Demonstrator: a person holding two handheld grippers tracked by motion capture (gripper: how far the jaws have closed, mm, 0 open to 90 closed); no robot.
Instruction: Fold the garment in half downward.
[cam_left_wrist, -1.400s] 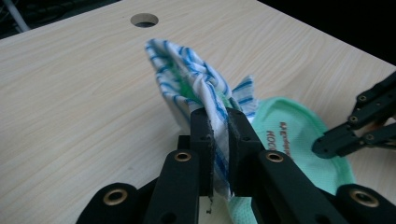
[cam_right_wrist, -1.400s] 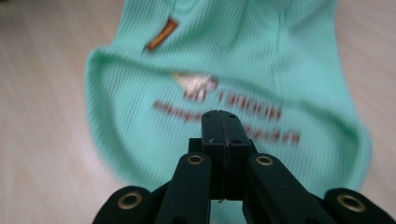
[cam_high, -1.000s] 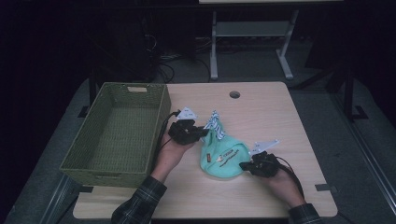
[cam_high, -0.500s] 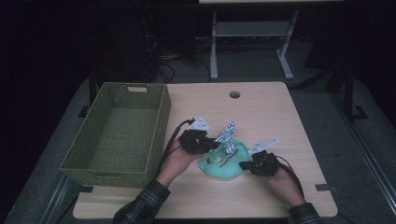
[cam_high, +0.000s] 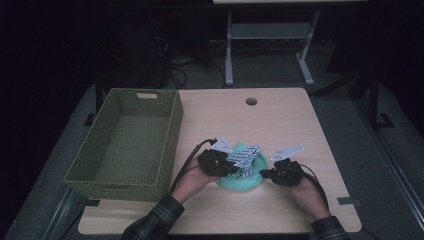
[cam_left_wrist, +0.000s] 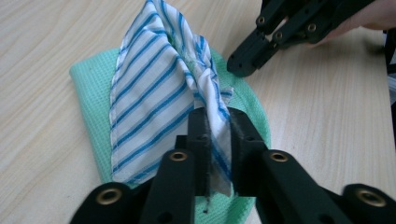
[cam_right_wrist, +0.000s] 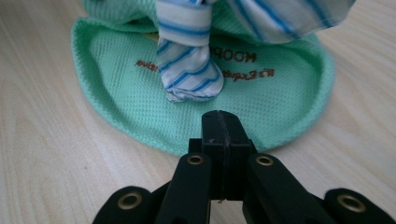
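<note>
The left claw (cam_left_wrist: 217, 140) grips a fold of the blue-striped white cloth (cam_left_wrist: 154, 88), which rises from between its jaws and drapes ahead of it; the jaws have just been easing apart a little, yet the fabric is pinched between the pads. Under that cloth and spreading past the claw's tips on both sides lies the green mesh cloth (cam_left_wrist: 91, 93), flat on the bench (cam_left_wrist: 42, 42). The right claw (cam_right_wrist: 223, 135) is closed tight with nothing in it, its tips resting at the near edge of the green mesh cloth (cam_right_wrist: 126, 98), the striped cloth's hanging corner (cam_right_wrist: 187, 70) just ahead.

The work looks like early going: both cloths sit between the two claws, and the green woven basket (cam_high: 125, 140), well off to the left claw's outer side, holds nothing. Laying or moving the cloths appears not yet done.

Count: two claws, two cloths, one basket, one bench.
</note>
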